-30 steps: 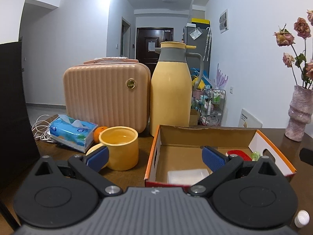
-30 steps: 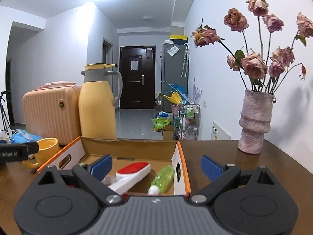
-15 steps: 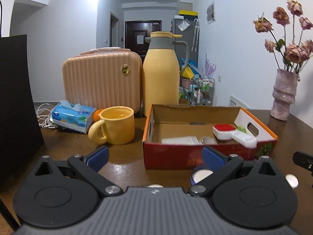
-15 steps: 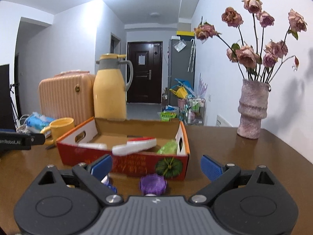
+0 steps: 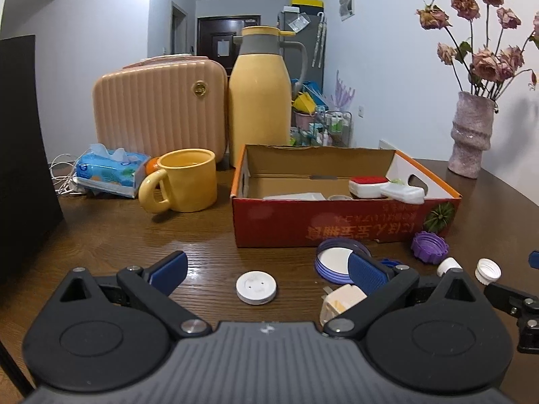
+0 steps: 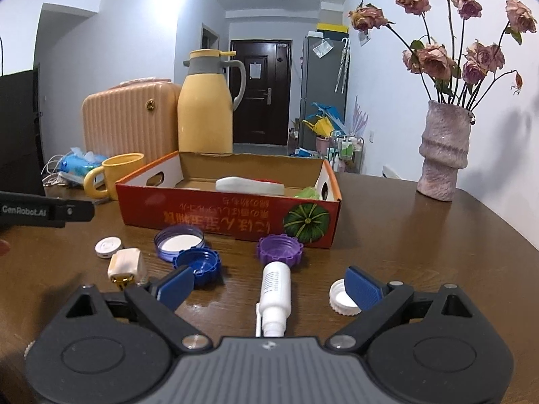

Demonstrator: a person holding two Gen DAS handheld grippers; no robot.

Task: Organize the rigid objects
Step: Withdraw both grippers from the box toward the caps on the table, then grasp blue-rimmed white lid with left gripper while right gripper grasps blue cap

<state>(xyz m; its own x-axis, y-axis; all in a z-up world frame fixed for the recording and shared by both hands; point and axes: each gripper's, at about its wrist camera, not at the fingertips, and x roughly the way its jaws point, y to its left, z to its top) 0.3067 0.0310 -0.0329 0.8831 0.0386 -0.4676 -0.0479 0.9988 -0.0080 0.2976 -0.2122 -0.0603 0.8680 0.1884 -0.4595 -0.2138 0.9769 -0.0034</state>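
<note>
Partly done: a brush (image 5: 385,187) and green bottle (image 6: 308,192) lie in the box (image 6: 235,215). Caps (image 6: 279,248), a white bottle (image 6: 276,291) and a plug (image 6: 125,262) lie on the tabletop (image 6: 421,252) before it. Left gripper (image 5: 267,271) and right gripper (image 6: 269,286) hover open, holding nothing.

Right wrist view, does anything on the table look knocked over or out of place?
Yes. The white spray bottle lies on its side in front of the cardboard box, and loose caps, such as the purple cap and blue cap, sit scattered around it.
</note>
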